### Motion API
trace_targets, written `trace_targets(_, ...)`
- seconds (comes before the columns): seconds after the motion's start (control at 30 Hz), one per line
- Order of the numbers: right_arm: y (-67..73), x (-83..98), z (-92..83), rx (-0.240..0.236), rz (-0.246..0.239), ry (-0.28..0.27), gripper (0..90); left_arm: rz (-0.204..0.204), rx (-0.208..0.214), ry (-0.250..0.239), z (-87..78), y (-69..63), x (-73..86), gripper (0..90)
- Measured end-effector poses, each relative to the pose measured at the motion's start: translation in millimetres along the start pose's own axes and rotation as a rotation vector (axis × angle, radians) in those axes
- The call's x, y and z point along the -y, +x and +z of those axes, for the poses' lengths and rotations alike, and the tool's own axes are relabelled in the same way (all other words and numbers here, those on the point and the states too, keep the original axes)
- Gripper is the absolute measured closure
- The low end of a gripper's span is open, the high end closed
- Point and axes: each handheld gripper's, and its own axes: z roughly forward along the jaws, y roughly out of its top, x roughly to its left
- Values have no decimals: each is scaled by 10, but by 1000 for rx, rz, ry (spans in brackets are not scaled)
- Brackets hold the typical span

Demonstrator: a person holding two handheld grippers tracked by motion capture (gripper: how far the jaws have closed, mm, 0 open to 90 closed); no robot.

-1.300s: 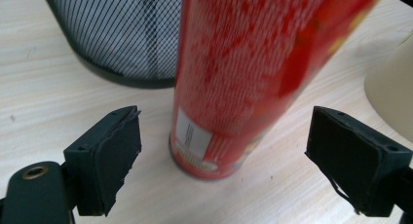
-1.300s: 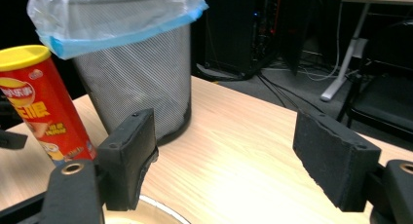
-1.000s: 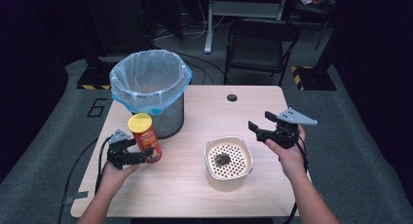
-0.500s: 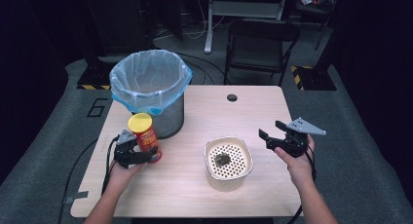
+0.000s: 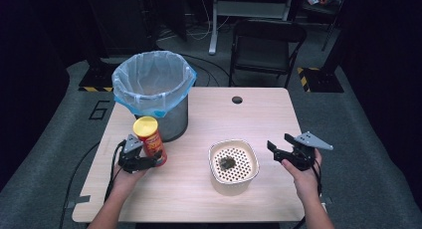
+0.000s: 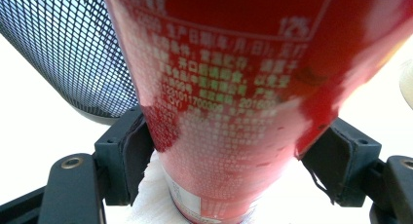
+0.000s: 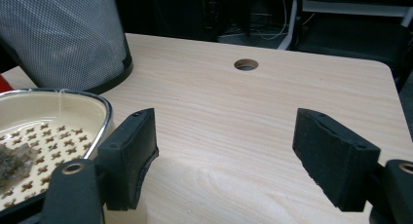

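A red can with a yellow lid (image 5: pixel 149 141) stands upright on the table near its left side, and my left gripper (image 5: pixel 143 160) is shut on its lower part. Up close, the can's red printed wall (image 6: pixel 229 102) sits between both black pads (image 6: pixel 134 158). A cream perforated bowl (image 5: pixel 233 165) holding a dark clump (image 5: pixel 227 162) rests at the middle front. My right gripper (image 5: pixel 279 148) hovers just right of the bowl, open, with bare wood between its pads (image 7: pixel 129 156). The bowl's rim (image 7: pixel 100 107) lies beside its left jaw.
A mesh waste bin lined with a blue bag (image 5: pixel 153 89) stands behind the can, its mesh wall (image 7: pixel 63 36) also in the right gripper view. A cable hole (image 5: pixel 237 99) marks the table's far side. A black chair (image 5: pixel 266 45) stands beyond the table.
My right gripper has come down and toward the bowl's right side. The left gripper and the can have barely shifted.
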Motion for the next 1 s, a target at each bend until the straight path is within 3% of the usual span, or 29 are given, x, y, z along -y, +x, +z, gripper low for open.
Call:
trace_targets(0.2, 8, 169, 1, 55, -42, 18, 237, 4, -3, -11, -79, -28, -24, 241)
trace_targets(0.3, -2, 247, 19, 54, -28, 30, 239, -3, 13, -8, -110, -33, -37, 241)
trace_targets(0.5, 9, 382, 103, 74, -52, 70, 251, 11, 51, -8, -179, -89, -66, 240)
trace_targets(0.57, 17, 401, 122, 79, -62, 76, 253, 34, 59, 4, -212, -94, -77, 240)
trace_targets(0.87, 63, 449, 145, 87, -103, 99, 256, 26, 91, 11, -274, -149, -156, 241)
trace_targets(1.0, 58, 487, 162, 87, -86, 100, 257, 5, 104, 20, -289, -182, -192, 241)
